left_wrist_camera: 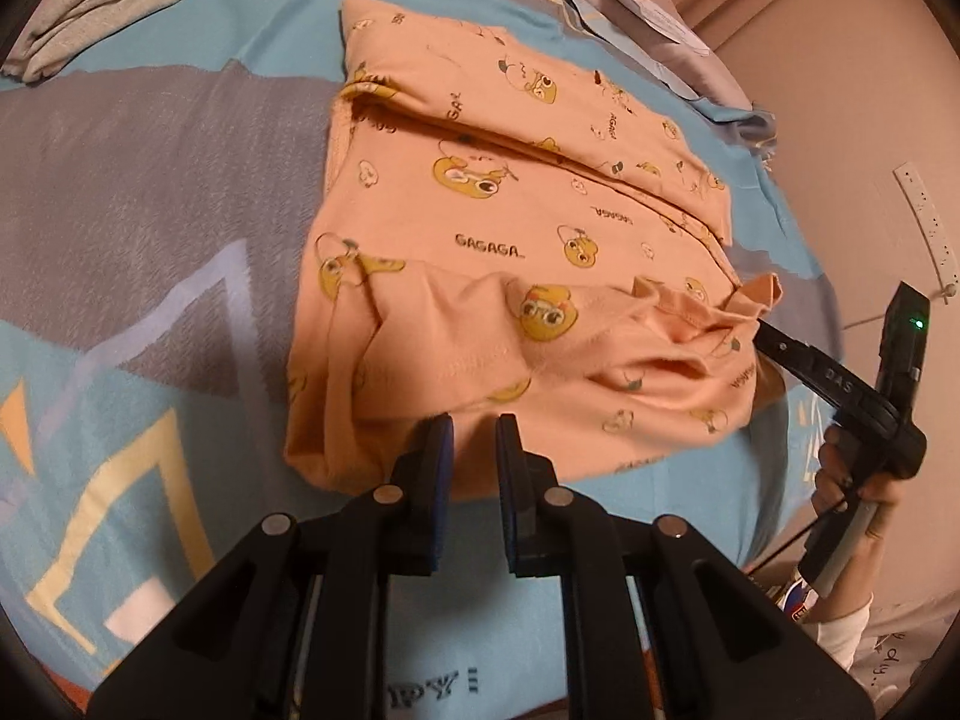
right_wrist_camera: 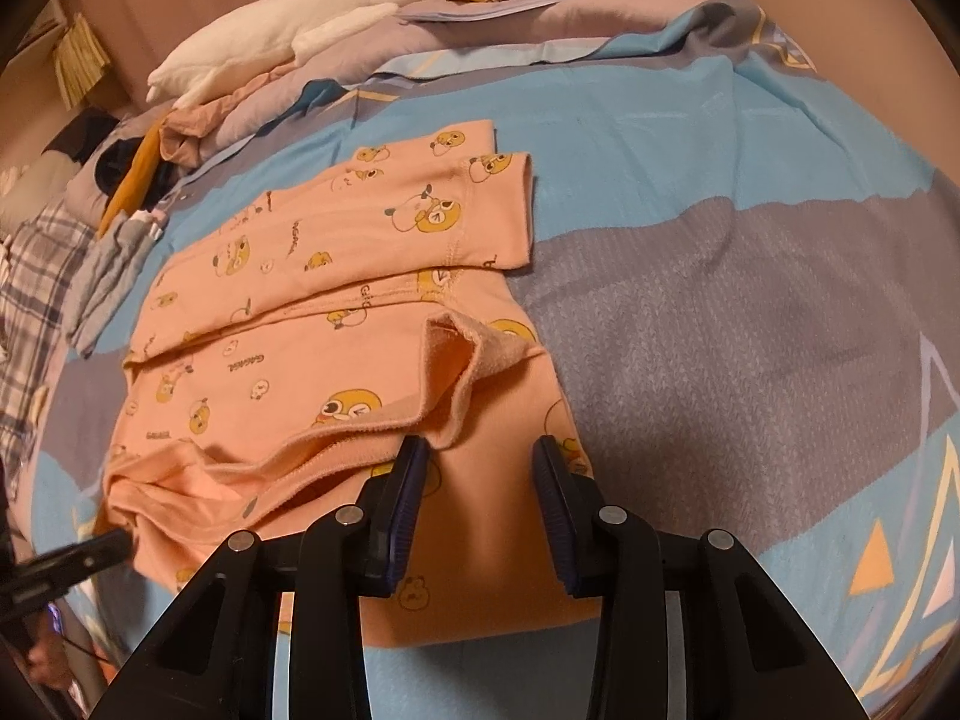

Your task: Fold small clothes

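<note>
Peach garment (left_wrist_camera: 516, 222) printed with yellow cartoon ducks and dark "GAGAGA" lettering; bedsheet (right_wrist_camera: 750, 276) in blue and grey with cream and orange triangles; white plush goose (right_wrist_camera: 300, 24) at eleven o'clock; black claws with blue pads (right_wrist_camera: 408, 504)

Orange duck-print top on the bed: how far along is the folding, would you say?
About midway, I'd judge. Done: a sleeve lies folded across the orange top, flat at the far end. In hand: the near hem is flipped up and rumpled; the right gripper hangs open over it, the left gripper nearly closed and empty. Left: probably smoothing that end and folding the top over.
</note>
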### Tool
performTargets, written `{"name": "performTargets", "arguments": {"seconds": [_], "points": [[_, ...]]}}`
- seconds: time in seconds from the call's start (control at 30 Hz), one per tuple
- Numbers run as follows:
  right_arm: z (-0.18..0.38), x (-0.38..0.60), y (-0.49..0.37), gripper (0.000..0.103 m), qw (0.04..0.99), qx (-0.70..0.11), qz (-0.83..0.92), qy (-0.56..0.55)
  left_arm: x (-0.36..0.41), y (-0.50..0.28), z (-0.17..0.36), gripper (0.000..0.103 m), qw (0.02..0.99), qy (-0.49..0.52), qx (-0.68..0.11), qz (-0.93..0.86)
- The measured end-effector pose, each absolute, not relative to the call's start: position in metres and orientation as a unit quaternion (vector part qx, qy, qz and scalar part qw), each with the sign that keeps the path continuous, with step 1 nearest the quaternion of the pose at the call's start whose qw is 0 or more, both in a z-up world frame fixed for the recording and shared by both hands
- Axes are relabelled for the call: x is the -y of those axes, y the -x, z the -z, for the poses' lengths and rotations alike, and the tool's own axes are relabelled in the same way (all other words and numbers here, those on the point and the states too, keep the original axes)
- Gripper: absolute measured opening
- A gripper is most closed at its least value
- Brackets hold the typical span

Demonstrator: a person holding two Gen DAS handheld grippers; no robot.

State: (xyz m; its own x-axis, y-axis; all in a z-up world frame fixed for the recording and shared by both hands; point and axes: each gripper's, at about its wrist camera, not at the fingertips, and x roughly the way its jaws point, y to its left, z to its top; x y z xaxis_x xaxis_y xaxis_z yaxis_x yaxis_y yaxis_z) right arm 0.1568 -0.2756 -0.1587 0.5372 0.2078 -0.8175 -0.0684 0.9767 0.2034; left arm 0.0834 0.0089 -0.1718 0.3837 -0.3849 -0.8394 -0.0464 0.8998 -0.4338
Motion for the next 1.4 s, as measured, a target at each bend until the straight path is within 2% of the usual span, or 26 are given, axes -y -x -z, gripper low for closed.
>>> {"name": "performTargets", "arguments": {"seconds": [0.23,0.6,0.7,0.77,0.87,1.0,1.1,1.17,1.4], "points": [[0.159,0.278,-0.158,0.039,0.874,-0.473,-0.075,-0.080,-0.009,-0.106,0.170,0.013,0.832,0.172,-0.523,0.070],[0.150,0.283,-0.166,0.039,0.885,-0.458,-0.049,-0.065,-0.045,-0.141,0.148,0.016,0.860,0.195,-0.471,0.030],[0.148,0.286,-0.168,0.039,0.884,-0.459,-0.052,-0.069,-0.058,-0.141,0.142,0.022,0.862,0.202,-0.464,0.024],[0.148,0.288,-0.169,0.039,0.884,-0.460,-0.053,-0.067,-0.065,-0.138,0.140,0.030,0.860,0.206,-0.467,0.019],[0.150,0.288,-0.172,0.040,0.884,-0.463,-0.049,-0.052,-0.069,-0.129,0.138,0.038,0.857,0.204,-0.473,0.028],[0.151,0.288,-0.178,0.045,0.882,-0.465,-0.053,-0.045,-0.066,-0.116,0.140,0.039,0.850,0.203,-0.482,0.054],[0.151,0.284,-0.185,0.045,0.882,-0.466,-0.064,-0.037,-0.058,-0.111,0.146,0.036,0.844,0.200,-0.492,0.076],[0.152,0.281,-0.190,0.045,0.882,-0.466,-0.068,-0.032,-0.053,-0.111,0.151,0.029,0.843,0.191,-0.496,0.083],[0.165,0.273,-0.207,0.045,0.877,-0.474,-0.079,-0.022,-0.044,-0.128,0.170,0.029,0.832,0.182,-0.519,0.076]]}}
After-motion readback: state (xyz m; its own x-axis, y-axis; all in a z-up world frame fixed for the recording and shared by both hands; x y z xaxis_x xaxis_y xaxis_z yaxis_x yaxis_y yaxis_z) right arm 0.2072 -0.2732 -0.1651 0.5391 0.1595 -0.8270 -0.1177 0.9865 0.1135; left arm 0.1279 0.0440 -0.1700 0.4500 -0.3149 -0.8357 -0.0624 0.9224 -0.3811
